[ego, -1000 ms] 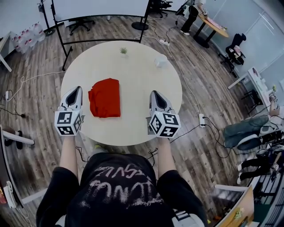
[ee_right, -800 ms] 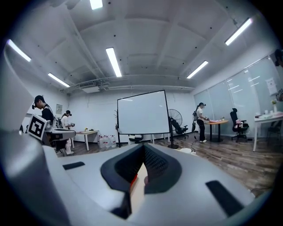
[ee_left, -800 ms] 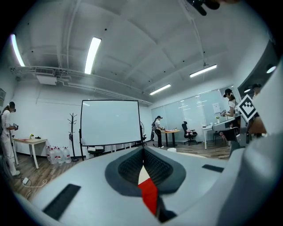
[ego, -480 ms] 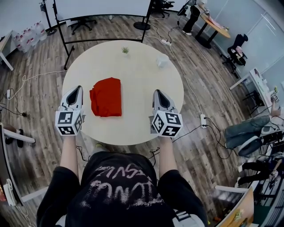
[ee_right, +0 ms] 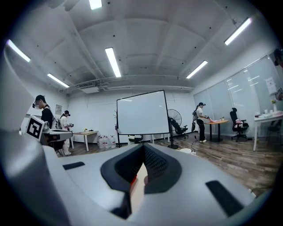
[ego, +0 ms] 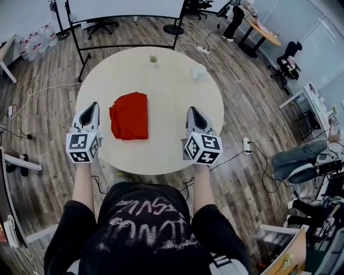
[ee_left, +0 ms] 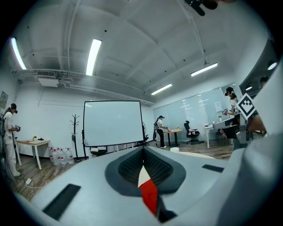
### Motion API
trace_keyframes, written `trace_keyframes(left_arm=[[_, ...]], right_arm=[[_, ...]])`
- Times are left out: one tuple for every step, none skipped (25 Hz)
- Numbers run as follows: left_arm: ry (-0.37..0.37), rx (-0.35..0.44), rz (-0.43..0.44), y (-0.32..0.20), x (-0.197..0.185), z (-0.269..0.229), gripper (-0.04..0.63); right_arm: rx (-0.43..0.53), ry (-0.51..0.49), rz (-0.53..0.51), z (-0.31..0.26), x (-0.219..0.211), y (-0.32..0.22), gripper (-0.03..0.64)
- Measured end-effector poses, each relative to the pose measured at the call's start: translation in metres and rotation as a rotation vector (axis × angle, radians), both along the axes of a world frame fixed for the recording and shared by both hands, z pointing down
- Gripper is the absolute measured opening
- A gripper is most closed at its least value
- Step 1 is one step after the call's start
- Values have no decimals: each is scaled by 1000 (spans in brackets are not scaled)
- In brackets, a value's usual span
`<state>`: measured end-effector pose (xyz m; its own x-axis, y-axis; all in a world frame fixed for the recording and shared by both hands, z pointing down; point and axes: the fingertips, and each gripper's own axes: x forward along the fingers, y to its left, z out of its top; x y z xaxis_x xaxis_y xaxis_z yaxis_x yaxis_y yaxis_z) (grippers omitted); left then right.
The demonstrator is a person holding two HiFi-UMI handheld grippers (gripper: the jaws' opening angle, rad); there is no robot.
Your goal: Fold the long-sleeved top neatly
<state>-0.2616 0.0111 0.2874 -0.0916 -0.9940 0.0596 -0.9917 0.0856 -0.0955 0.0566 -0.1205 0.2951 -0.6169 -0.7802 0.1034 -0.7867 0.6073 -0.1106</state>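
The red long-sleeved top [ego: 129, 115] lies folded into a compact rectangle on the round beige table [ego: 172, 91], left of its middle. My left gripper [ego: 93, 105] hovers at the table's left edge, a little left of the top, shut and empty. My right gripper [ego: 192, 110] is over the table's near right part, well right of the top, also shut and empty. In the left gripper view the closed jaws [ee_left: 143, 150] leave a slit that shows a strip of the red top [ee_left: 149, 196]. In the right gripper view the gripper [ee_right: 144, 148] shows a red sliver of the top [ee_right: 132, 180].
A small potted plant [ego: 153, 58] and a white cup [ego: 198, 71] stand at the table's far side. A wheeled whiteboard frame [ego: 126, 16] is behind the table. Cables and a power strip [ego: 246, 145] lie on the wooden floor. Other people work at desks in the room.
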Motion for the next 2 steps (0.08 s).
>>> trace_keyframes(left_arm=[[-1, 0, -1, -1, 0, -1, 11], [-2, 0, -2, -2, 0, -1, 11]], right_arm=[[1, 0, 1, -1, 0, -1, 3], [1, 0, 1, -1, 0, -3, 3]])
